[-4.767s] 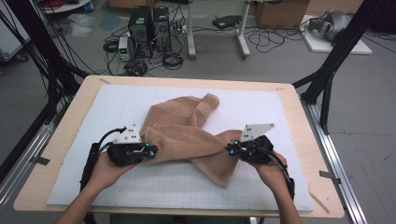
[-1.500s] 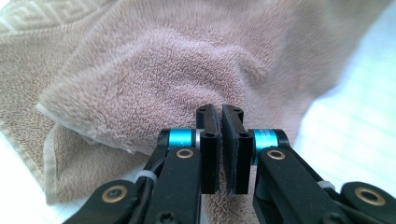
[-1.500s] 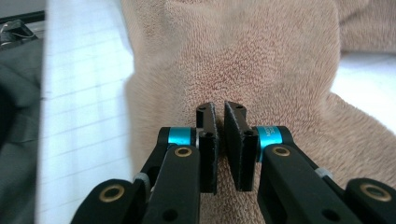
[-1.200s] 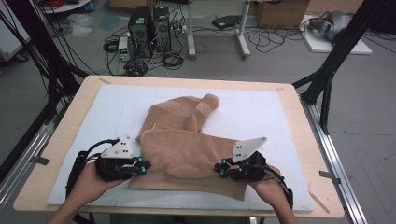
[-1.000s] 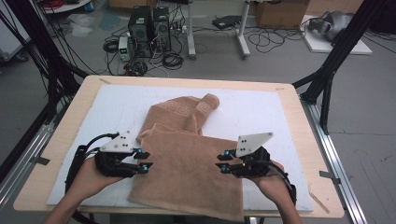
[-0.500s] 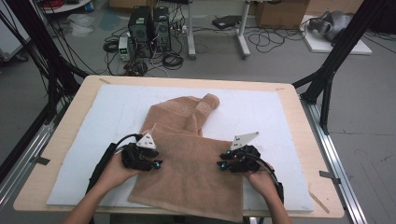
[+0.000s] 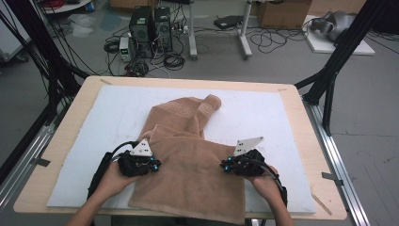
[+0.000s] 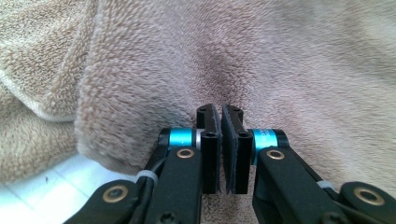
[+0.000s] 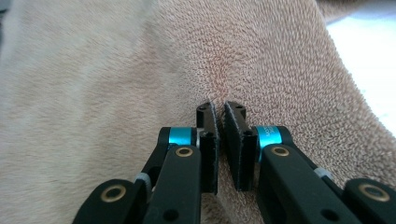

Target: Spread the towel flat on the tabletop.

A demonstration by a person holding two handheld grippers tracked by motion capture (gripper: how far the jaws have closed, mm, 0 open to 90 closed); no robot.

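a wooden table [image 7: 301, 110] carried a white mat [image 7: 94, 122]; a tan towel [image 7: 188, 174] lay folded on the mat, its near edge over the table's front. the left gripper [image 7: 153, 165] and right gripper [image 7: 226, 165] pressed on the towel's side edges, jaws just closed nearly together, nothing visibly pinched between them

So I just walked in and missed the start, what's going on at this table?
A person is working a tan towel on a white-padded table with a handheld gripper in each hand. The left gripper and right gripper have just closed, each pinching a bit of towel pile, one at either side edge. The towel's near part hangs over the table's front edge; its far part lies bunched.
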